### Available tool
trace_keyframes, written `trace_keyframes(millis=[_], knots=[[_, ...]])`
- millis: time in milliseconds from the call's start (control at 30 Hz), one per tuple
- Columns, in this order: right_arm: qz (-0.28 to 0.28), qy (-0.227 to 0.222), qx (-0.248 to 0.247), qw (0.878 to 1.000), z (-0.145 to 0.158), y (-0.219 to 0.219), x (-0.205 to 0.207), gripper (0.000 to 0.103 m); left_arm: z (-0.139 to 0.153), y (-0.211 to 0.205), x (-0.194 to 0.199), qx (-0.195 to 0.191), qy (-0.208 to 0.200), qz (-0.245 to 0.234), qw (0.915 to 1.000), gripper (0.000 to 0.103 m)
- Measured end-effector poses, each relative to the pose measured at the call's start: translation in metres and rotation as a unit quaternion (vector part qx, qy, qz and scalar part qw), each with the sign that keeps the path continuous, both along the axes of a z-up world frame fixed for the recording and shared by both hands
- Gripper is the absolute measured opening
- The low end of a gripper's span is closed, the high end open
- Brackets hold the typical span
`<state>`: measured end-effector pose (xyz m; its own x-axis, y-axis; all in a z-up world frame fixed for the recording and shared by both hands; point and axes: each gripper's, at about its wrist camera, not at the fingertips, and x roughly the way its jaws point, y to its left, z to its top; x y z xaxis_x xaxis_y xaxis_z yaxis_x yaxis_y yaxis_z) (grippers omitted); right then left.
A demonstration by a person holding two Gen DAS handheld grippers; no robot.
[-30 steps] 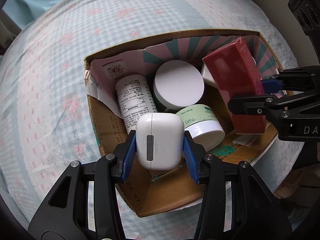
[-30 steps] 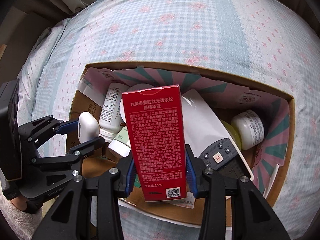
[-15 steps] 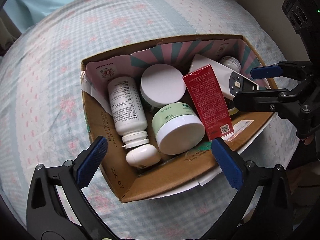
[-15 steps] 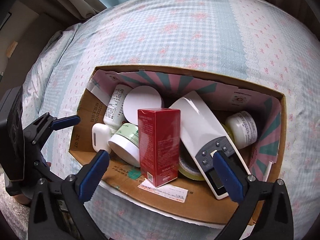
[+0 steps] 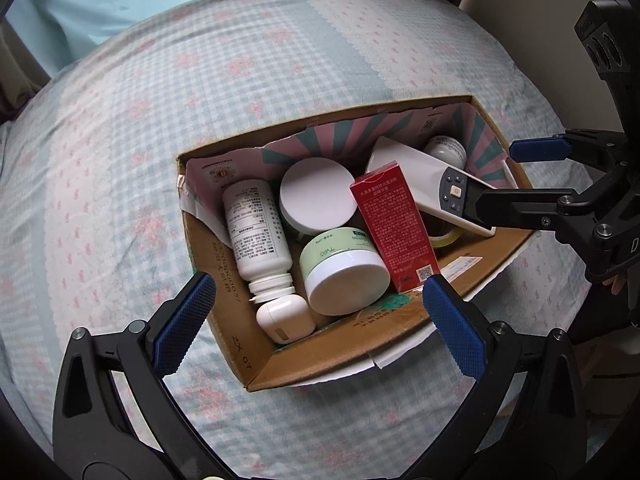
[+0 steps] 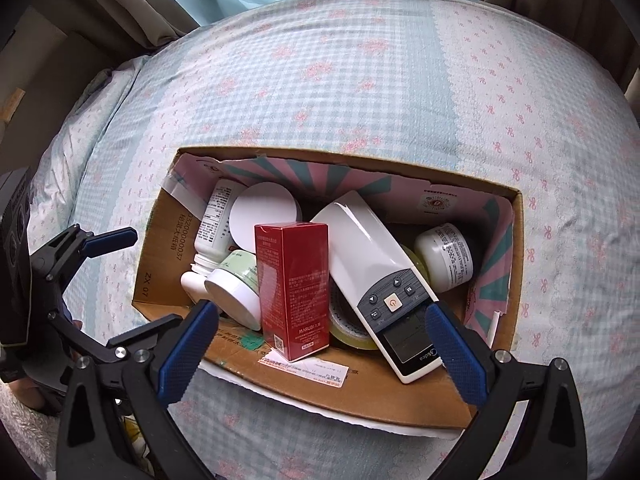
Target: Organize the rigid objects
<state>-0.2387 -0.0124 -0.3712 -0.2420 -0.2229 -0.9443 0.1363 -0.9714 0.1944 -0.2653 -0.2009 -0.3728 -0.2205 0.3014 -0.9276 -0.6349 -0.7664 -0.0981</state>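
An open cardboard box [image 5: 320,356] lies on the bed. Inside it a white earbud case [image 5: 285,318] rests at the near left corner and a red carton [image 5: 394,232] stands leaning in the middle. My left gripper [image 5: 317,282] hovers above the box's near wall, open, with nothing between its fingers. The right gripper [image 6: 322,310] is also open and empty above the near wall, with the red carton [image 6: 294,288] and a white remote [image 6: 376,280] below it. Each gripper shows in the other's view: the right gripper [image 5: 496,174] and the left gripper [image 6: 154,278].
The box also holds a white pill bottle [image 5: 256,232], a white-lidded jar [image 5: 318,196], a green jar [image 5: 344,272], a small white jar [image 6: 444,258] and a tape roll [image 6: 348,328]. A checked flowered bedcover [image 5: 200,80] spreads around the box. Curtains hang behind.
Both grippers opened: the left let go of the white case, the right let go of the red carton. Both items now sit in the box, and both grippers have risen away.
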Motion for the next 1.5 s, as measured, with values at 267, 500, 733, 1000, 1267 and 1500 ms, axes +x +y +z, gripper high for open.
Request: trace_keyframes(millis=[267, 500, 733, 1000, 1267, 1500], knots=[[-0.009, 0.041, -0.010, 0.999, 0.073, 0.013, 0.021, 0.103, 0.090, 0.004, 0.025, 0.024, 0.032, 0.050, 0.9979, 0.103], [-0.029, 0.144, 0.031, 0.989, 0.215, 0.041, 0.067, 0.103, 0.242, 0.007, 0.076, 0.067, 0.148, 0.137, 0.9771, 0.103], [-0.080, 0.253, 0.079, 0.961, 0.324, 0.080, 0.130, 0.103, 0.326, 0.022, 0.135, 0.102, 0.233, 0.158, 0.9541, 0.103], [-0.122, 0.288, 0.093, 0.945, 0.342, 0.112, 0.183, 0.103, 0.349, 0.034, 0.190, 0.139, 0.273, 0.167, 0.9371, 0.103], [-0.140, 0.306, 0.092, 0.937, 0.350, 0.126, 0.208, 0.103, 0.356, 0.043, 0.210, 0.153, 0.282, 0.163, 0.9330, 0.103], [-0.141, 0.315, 0.098, 0.934, 0.354, 0.128, 0.217, 0.103, 0.356, 0.045, 0.215, 0.152, 0.276, 0.162, 0.9351, 0.103]])
